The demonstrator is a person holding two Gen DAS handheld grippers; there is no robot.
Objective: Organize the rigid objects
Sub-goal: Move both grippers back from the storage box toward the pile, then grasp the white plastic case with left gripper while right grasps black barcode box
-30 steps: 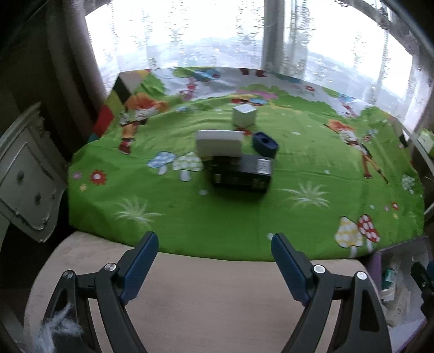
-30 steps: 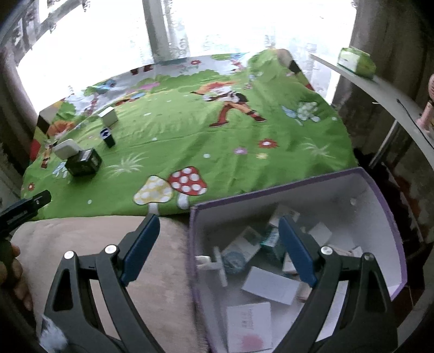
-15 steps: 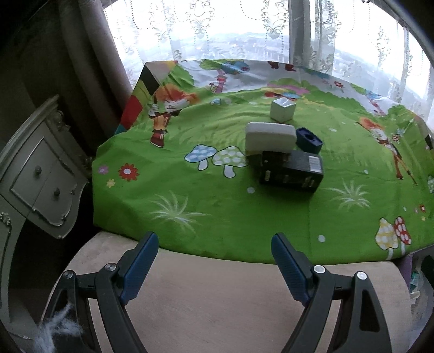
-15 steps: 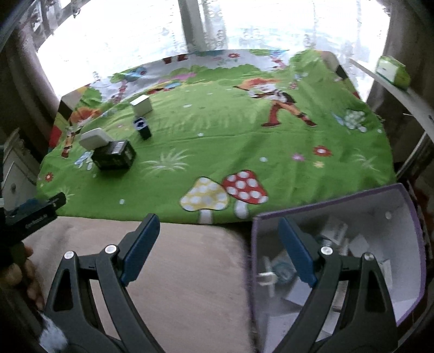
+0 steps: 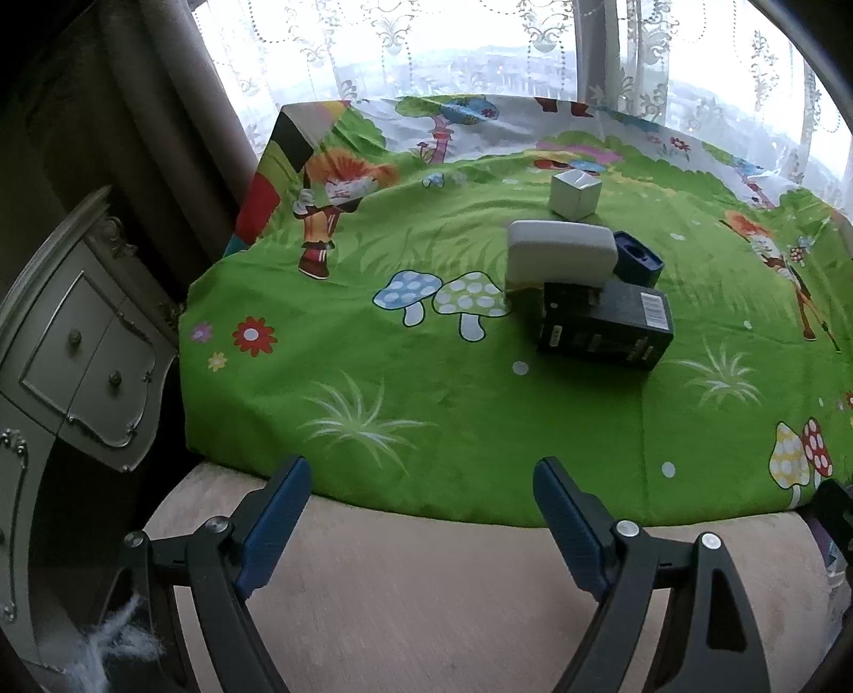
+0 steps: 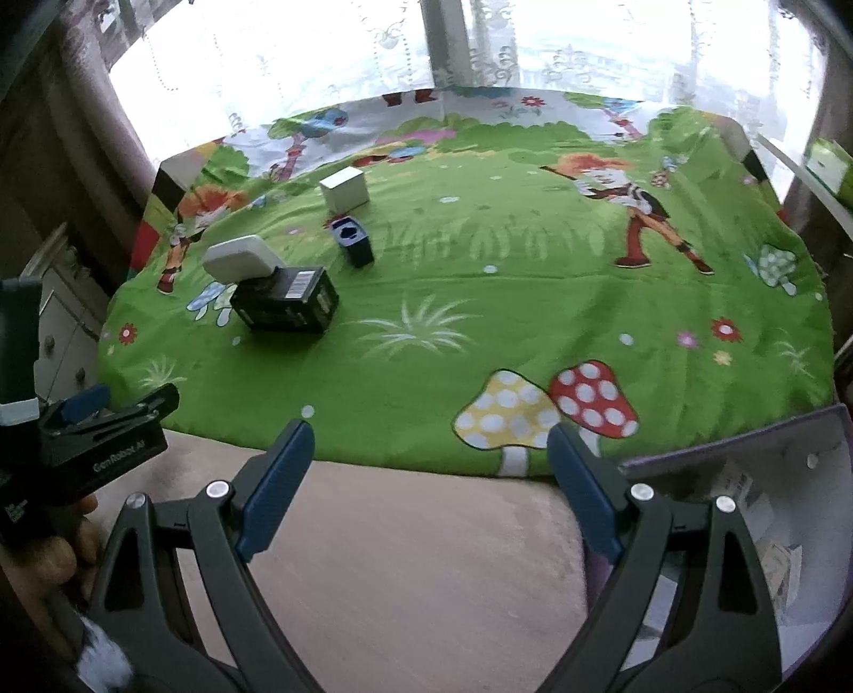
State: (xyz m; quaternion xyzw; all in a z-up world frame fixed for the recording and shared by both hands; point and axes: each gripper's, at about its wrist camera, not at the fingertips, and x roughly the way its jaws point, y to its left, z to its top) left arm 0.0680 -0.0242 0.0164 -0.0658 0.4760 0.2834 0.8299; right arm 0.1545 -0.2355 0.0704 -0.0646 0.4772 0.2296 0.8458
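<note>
On the green cartoon cloth (image 5: 373, 384) lie a black box (image 5: 605, 322), a white rounded case (image 5: 560, 253) leaning on it, a small dark blue box (image 5: 637, 258) and a white cube box (image 5: 576, 194). The same four show in the right wrist view: black box (image 6: 288, 306), white case (image 6: 240, 258), blue box (image 6: 352, 242), white cube (image 6: 345, 189). My left gripper (image 5: 421, 490) is open and empty, short of the cloth's near edge. My right gripper (image 6: 429, 453) is open and empty, also over the beige surface (image 6: 400, 559).
A purple-rimmed white box (image 6: 773, 506) holding several small packages sits at the right. A pale dresser (image 5: 69, 346) stands left of the table. Curtained windows (image 5: 480, 48) lie behind. The left gripper's body (image 6: 90, 442) shows at the right view's left edge.
Both grippers have swung left and moved nearer the cloth; the objects look larger and the purple box has slid toward the right edge of the right view. Jaws stay open.
</note>
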